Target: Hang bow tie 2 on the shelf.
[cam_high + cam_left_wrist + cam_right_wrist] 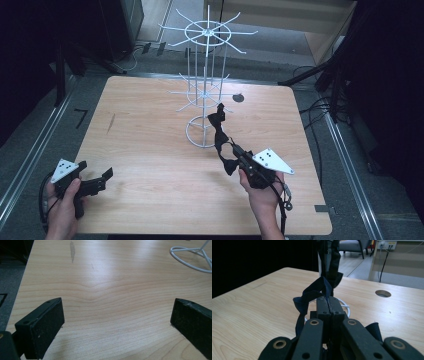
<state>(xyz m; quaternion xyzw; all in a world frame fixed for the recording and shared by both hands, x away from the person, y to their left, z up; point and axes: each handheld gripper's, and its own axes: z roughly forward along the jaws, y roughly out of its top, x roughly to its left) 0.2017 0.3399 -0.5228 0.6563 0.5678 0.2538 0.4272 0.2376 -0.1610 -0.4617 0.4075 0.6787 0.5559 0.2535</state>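
Right gripper (329,305) nearest lens, jaws clenched on dark fabric strap (312,293), pinched mid-length.

Strap (220,134) hangs off table, near wire rack (205,85), upper end reaching toward lower hooks.

Likely light, limp, floppy; best gripped by flat band or loop.

Left gripper (95,181) released, idle near left edge of table (150,150).

High view gives rack hooks; right gripper view gives pinch detail.

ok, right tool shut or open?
Shut: the right tool has its jaws pressed together on the dark fabric strap, which trails up toward the wire rack.
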